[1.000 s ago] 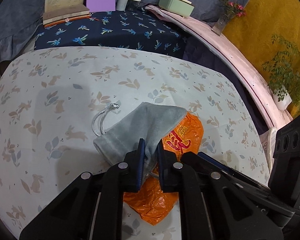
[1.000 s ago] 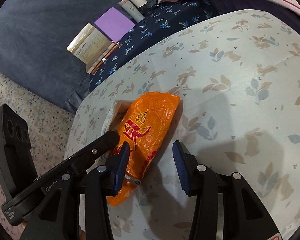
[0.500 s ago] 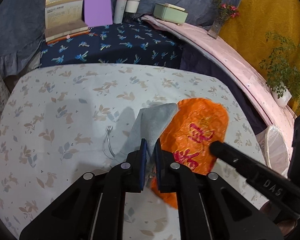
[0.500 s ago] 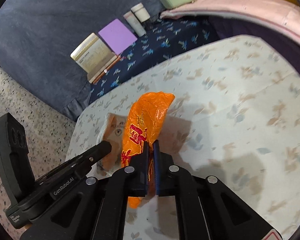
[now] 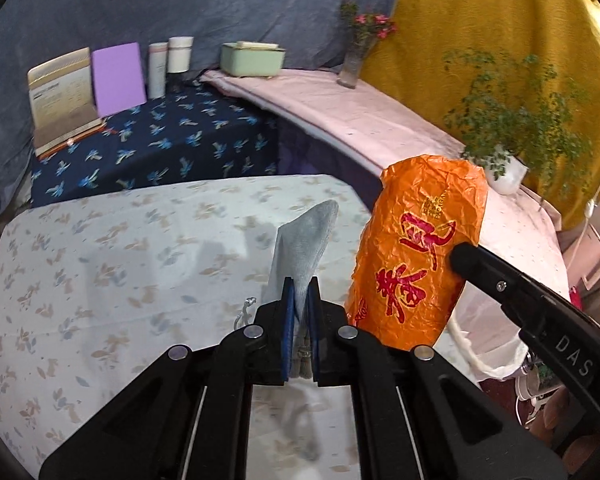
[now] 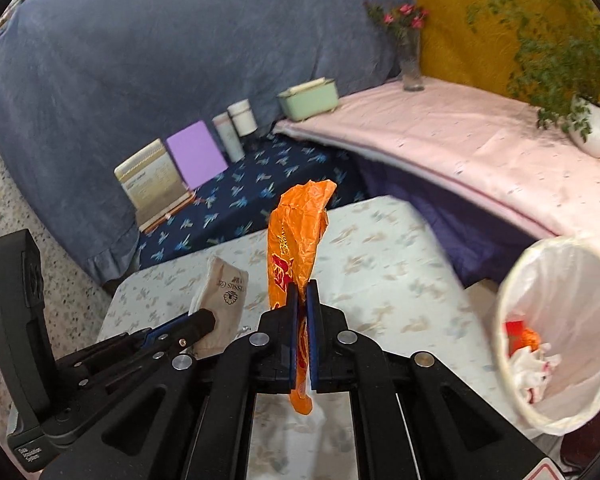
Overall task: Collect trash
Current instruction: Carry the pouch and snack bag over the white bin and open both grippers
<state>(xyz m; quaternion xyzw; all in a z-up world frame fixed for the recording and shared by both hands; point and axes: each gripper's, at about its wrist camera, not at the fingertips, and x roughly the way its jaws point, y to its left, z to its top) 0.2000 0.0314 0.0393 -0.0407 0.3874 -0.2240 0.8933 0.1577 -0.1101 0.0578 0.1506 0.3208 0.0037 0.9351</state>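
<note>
My left gripper (image 5: pixel 300 300) is shut on a grey drawstring pouch (image 5: pixel 306 240) and holds it up off the floral table (image 5: pixel 100 260). The pouch shows beige with a printed logo in the right wrist view (image 6: pixel 224 300). My right gripper (image 6: pixel 303 300) is shut on a crumpled orange plastic bag with red characters (image 6: pixel 298 236), lifted above the table. The bag hangs to the right of the pouch in the left wrist view (image 5: pixel 416 248). A bin lined with a white bag (image 6: pixel 560 292) stands to the right and holds some trash.
Behind the table lies a dark blue patterned cloth (image 5: pixel 160 148) with a book, a purple pad, two tubes and a green box (image 5: pixel 252 60). A pink shelf (image 6: pixel 480 152) carries a flower vase and a potted plant (image 6: pixel 588 128).
My right gripper shut on the orange bag and lifted it off the table. My left gripper raised the pouch. Both moved up and right, and the bin came into view.
</note>
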